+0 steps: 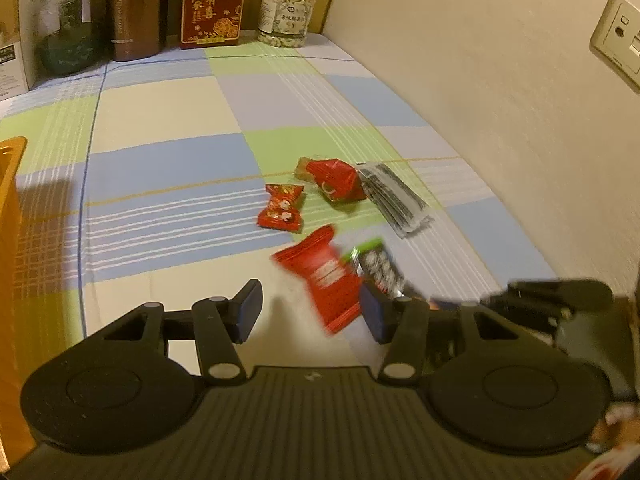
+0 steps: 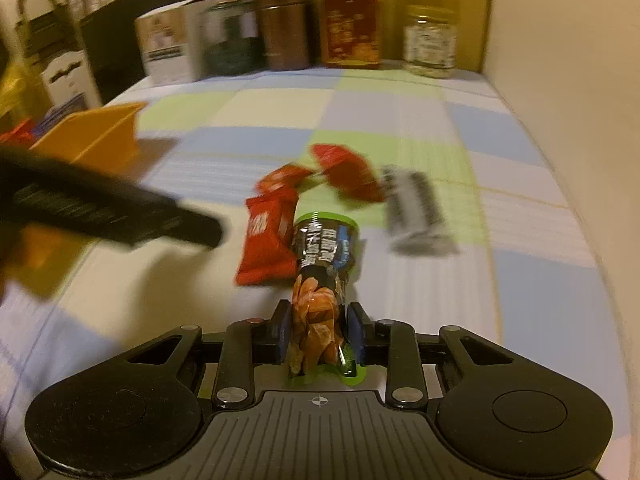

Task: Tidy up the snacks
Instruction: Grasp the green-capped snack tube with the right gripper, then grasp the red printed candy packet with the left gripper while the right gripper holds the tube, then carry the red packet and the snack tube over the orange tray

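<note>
Only the right wrist view shows the right gripper (image 2: 318, 334) with jaws clamped on the green-edged snack packet (image 2: 324, 248), its long axis pointing away along the checked counter (image 2: 520, 216) (rather blurred); the left gripper (image 1: 310, 312) hangs with jaws apart beside a red packet (image 1: 324, 276)

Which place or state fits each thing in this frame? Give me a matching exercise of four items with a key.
Things:
1. Green-edged packet
2. Orange bin
3. Nut jar
4. Black-and-white packet

Places or states:
A. Standing at the far end of the table, by the wall corner
B. Lying flat on the cloth, nearest the wall of all the snacks
C. Pinched between the jaws of the right gripper
D. At the table's left side, away from the wall

Pairs: 1-C, 2-D, 3-A, 4-B
</note>
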Demonstrator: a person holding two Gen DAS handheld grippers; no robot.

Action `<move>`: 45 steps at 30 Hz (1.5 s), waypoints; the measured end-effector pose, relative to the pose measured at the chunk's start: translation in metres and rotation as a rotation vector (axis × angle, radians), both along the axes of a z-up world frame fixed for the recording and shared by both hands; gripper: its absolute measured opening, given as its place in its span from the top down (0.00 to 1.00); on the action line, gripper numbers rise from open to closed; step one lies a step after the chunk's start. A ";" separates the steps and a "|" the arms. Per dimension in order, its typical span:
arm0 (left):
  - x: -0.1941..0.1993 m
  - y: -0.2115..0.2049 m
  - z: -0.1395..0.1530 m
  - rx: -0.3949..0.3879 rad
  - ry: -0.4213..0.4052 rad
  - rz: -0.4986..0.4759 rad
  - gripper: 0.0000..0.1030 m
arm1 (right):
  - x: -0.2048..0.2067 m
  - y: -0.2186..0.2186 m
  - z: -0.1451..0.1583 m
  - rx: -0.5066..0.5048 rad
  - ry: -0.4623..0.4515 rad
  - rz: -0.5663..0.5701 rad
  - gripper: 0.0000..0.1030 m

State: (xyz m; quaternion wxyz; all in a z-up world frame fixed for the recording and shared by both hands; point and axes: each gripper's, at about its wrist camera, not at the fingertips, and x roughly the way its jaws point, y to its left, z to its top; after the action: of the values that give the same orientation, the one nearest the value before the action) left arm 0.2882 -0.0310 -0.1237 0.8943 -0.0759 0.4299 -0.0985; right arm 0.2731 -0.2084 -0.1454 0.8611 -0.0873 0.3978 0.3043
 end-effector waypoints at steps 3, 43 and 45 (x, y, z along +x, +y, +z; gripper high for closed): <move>0.003 -0.005 -0.004 0.000 0.005 -0.014 0.52 | -0.013 -0.004 0.002 0.019 -0.002 -0.004 0.71; 0.005 -0.006 0.009 0.018 -0.021 -0.032 0.77 | -0.015 -0.018 0.029 0.036 -0.082 -0.313 0.72; 0.000 -0.004 0.020 0.016 -0.031 -0.035 0.77 | -0.017 -0.017 0.043 0.056 -0.091 -0.317 0.72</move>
State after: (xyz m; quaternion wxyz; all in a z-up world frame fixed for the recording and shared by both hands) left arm 0.2878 -0.0353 -0.1037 0.8995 -0.0599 0.4182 -0.1119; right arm 0.2560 -0.2256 -0.1020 0.9176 -0.0132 0.3584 0.1713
